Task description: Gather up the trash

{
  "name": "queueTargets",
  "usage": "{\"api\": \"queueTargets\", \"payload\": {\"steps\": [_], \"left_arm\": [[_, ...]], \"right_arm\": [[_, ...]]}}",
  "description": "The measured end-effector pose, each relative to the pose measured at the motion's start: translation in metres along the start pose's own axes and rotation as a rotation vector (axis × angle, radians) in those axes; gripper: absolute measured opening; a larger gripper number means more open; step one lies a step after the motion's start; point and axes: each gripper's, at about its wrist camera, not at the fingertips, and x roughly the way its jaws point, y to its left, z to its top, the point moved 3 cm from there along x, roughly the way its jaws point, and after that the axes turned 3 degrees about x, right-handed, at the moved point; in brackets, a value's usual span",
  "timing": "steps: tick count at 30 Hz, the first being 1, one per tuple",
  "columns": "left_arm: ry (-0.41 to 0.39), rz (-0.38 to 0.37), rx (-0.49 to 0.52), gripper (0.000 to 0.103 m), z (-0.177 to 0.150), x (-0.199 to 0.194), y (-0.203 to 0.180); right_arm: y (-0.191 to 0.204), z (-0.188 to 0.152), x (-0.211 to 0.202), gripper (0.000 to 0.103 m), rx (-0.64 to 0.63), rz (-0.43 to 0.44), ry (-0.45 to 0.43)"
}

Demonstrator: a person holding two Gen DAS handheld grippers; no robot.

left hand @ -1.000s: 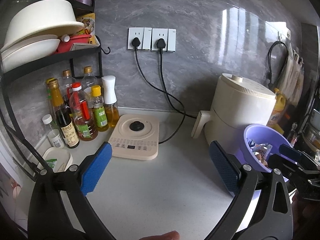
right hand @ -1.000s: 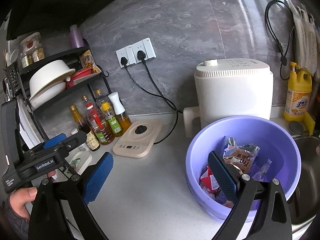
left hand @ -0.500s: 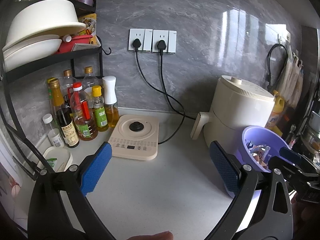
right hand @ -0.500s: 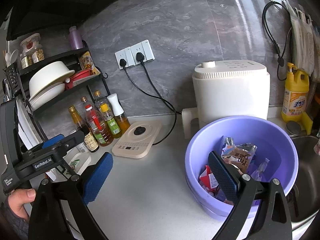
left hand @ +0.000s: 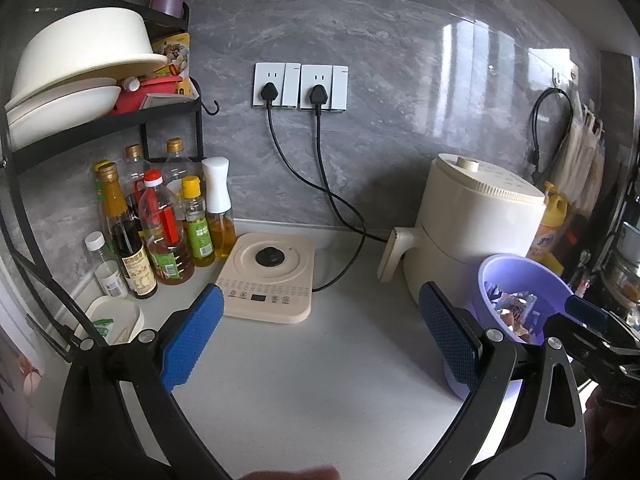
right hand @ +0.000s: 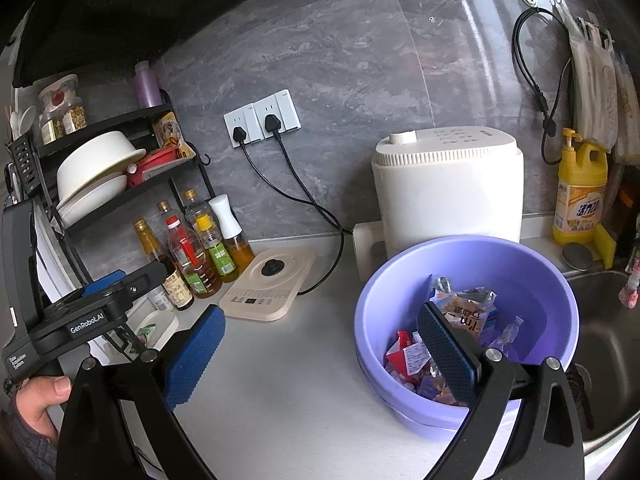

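Note:
A purple plastic bowl (right hand: 532,264) stands on the white counter near the sink and holds several crumpled snack wrappers (right hand: 468,312). In the left wrist view the same purple bowl (left hand: 516,272) is at the right, in front of the white appliance. My right gripper (right hand: 320,344) is open above the counter, its right pad over the bowl's near rim, with nothing between the pads. My left gripper (left hand: 324,332) is open too, hovering over bare counter left of the bowl. The left gripper's black body (right hand: 80,316) shows at the left of the right wrist view, held by a hand.
A white air fryer (right hand: 448,192) stands behind the bowl. A beige induction pad (left hand: 268,276) lies mid-counter with black cords to wall sockets. Several oil and sauce bottles (left hand: 160,232) crowd the left under a black dish rack (left hand: 100,120). A steel sink (right hand: 608,352) lies right, with yellow detergent (right hand: 580,196).
Both grippers have drawn back from the bowl and the wall; the bowl looks smaller and farther in both views. Both stay open and empty.

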Motion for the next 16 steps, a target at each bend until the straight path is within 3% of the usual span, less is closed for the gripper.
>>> {"api": "queueTargets", "payload": {"steps": [16], "left_arm": [[0.016, 0.004, 0.022, 0.097, 0.0007, -0.0023, -0.0099]], "right_arm": [[-0.0025, -0.0003, -0.0031, 0.094, 0.012, 0.025, -0.01]]}}
